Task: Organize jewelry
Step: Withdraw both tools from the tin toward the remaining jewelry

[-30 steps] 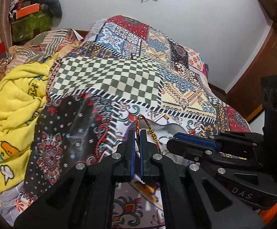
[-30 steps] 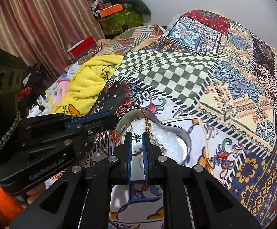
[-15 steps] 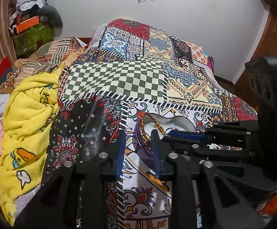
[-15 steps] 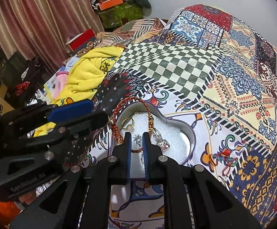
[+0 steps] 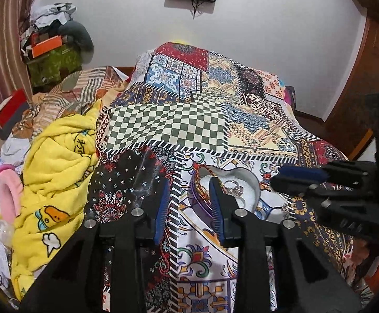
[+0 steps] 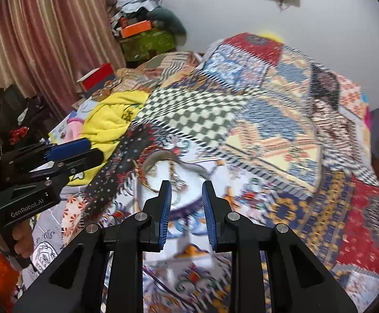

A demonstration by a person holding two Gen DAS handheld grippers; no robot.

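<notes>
The heart-shaped tin (image 5: 252, 186) lay on the patchwork quilt (image 5: 168, 127), beaded bracelet (image 5: 202, 180) draped over its ten o'clock rim. Left gripper (image 5: 189, 203) and right gripper (image 6: 187, 203) hovered at six o'clock, jaws opening, empty.

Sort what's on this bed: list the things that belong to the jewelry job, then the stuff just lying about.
Job:
- heart-shaped tin
- beaded bracelet
- earrings
- left gripper, opening, nothing between its pads
- right gripper, opening, nothing between its pads

Lying about:
- yellow blanket
- patchwork bedspread
- pink item
- red box
</notes>
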